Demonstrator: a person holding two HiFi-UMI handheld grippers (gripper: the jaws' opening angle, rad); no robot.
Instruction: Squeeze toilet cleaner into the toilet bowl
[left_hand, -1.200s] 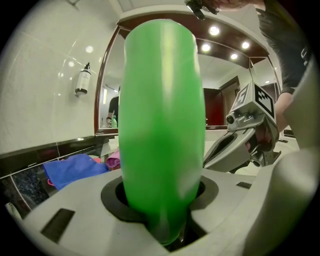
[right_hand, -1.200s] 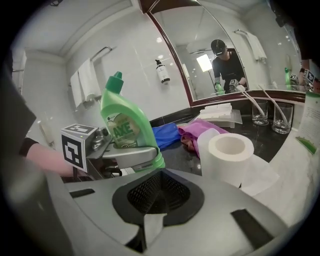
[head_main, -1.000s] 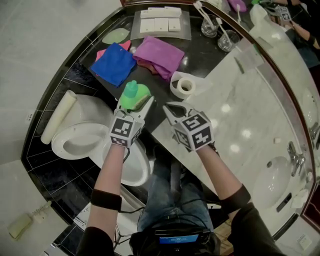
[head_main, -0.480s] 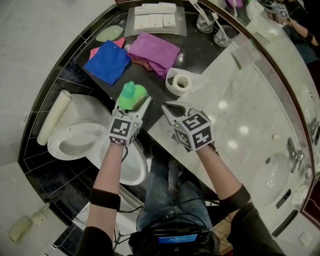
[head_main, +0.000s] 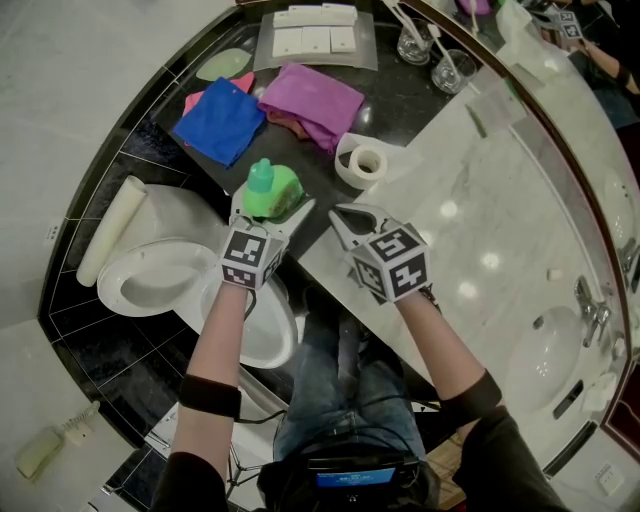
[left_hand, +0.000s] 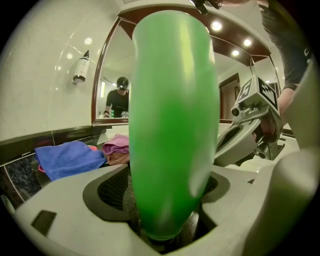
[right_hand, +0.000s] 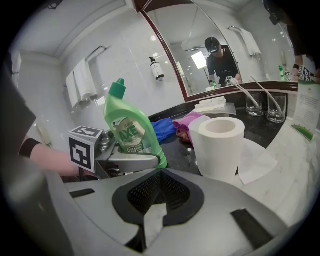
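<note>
Green bottle (head_main: 268, 190) is stood loose between left gripper's (head_main: 270, 208) just-parted jaws. Right gripper (head_main: 338, 215) is kept closed, empty. Firm mid-body grip is advised before tilting.

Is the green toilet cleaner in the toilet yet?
Nothing looks done yet: no green shows in the toilet bowl. In hand: the cleaner bottle stands upright on the dark counter, its cap on, between the jaws of the left gripper, which have just been opening and don't press it. The right gripper is shut, empty. Left: take the bottle over the bowl and squeeze.
</note>
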